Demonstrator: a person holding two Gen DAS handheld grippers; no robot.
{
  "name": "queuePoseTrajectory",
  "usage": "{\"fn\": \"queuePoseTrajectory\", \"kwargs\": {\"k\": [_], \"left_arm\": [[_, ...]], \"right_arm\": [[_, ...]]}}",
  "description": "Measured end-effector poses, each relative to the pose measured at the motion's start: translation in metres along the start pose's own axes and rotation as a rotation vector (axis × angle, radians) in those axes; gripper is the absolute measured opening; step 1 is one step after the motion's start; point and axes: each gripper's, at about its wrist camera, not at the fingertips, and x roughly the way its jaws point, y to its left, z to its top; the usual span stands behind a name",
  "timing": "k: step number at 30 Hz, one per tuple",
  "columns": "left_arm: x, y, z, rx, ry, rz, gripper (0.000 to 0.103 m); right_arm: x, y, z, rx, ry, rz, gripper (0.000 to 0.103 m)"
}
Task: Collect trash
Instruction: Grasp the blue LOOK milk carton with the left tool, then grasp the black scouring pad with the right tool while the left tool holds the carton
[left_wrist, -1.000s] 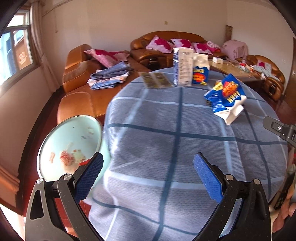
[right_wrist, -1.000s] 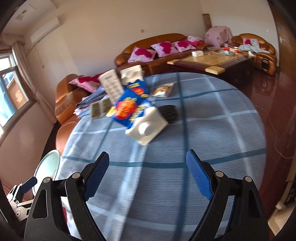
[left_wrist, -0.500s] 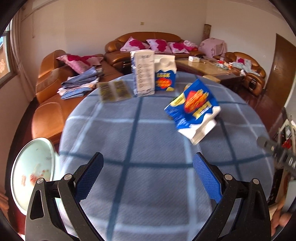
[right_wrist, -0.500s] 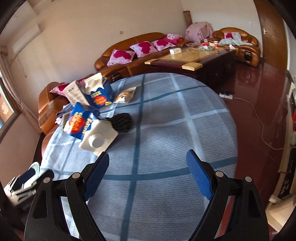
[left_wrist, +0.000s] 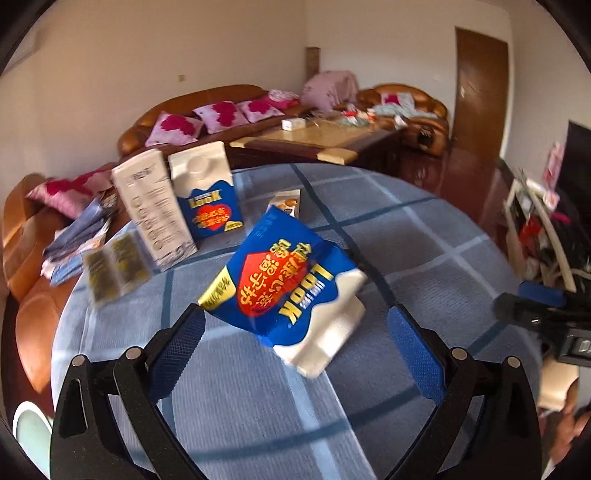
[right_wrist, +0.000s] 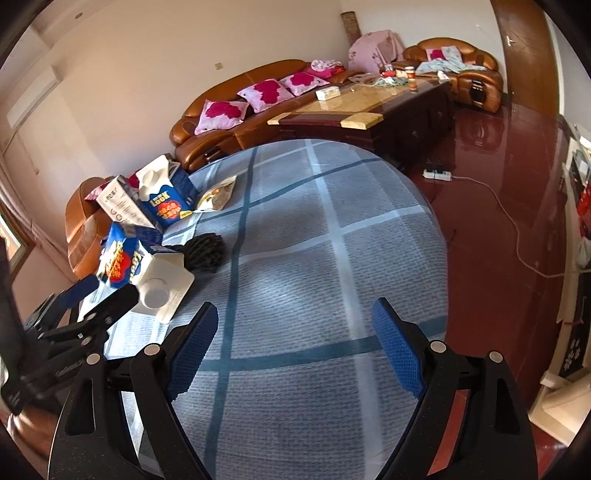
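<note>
A blue and white milk carton (left_wrist: 284, 288) lies on its side on the round table's blue checked cloth (left_wrist: 424, 240). My left gripper (left_wrist: 295, 317) is open right in front of the carton, one finger on each side of it, and neither pad presses on it. Behind stand a white carton (left_wrist: 151, 206) and a blue carton (left_wrist: 207, 192), with a flat wrapper (left_wrist: 114, 266) and a snack packet (left_wrist: 286, 201) nearby. My right gripper (right_wrist: 295, 321) is open over bare cloth (right_wrist: 332, 221), to the right of the toppled carton (right_wrist: 140, 269) and a black mesh wad (right_wrist: 203, 251).
A pale green bin (left_wrist: 29, 432) stands on the floor at the table's left edge. Brown sofas (right_wrist: 236, 122) and a coffee table (right_wrist: 354, 107) stand beyond the table. A power strip (right_wrist: 437, 173) and its cable lie on the red floor to the right.
My left gripper has swung from the bin side across the table to the toppled carton, which now fills its view. The right gripper has drifted rightwards. Both stayed open.
</note>
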Motion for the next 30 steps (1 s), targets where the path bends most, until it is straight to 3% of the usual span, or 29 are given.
{"fn": "queuePoseTrajectory", "kwargs": {"k": [2,8,13,14,23,30], "left_arm": [[0.014,0.000,0.004,0.021,0.033,-0.035,0.097],[0.044,0.003,0.007,0.008,0.113,-0.014,0.095],[0.039,0.007,0.007,-0.030,0.077,-0.049,0.082],[0.037,0.006,0.006,-0.029,0.075,-0.073,0.060],[0.003,0.014,-0.018,-0.135,0.068,-0.077,0.059],[-0.051,0.040,-0.043,-0.229,0.015,0.025,0.059]], "right_arm": [[0.003,-0.003,0.000,0.008,0.006,-0.005,0.084],[0.009,-0.007,-0.001,0.019,0.021,-0.015,0.084],[0.011,-0.005,-0.001,0.019,0.024,-0.013,0.084],[0.011,-0.004,-0.001,0.016,0.025,-0.013,0.084],[0.004,0.002,-0.004,0.010,0.013,-0.009,0.084],[0.012,0.023,0.012,-0.027,0.006,0.023,0.084]]}}
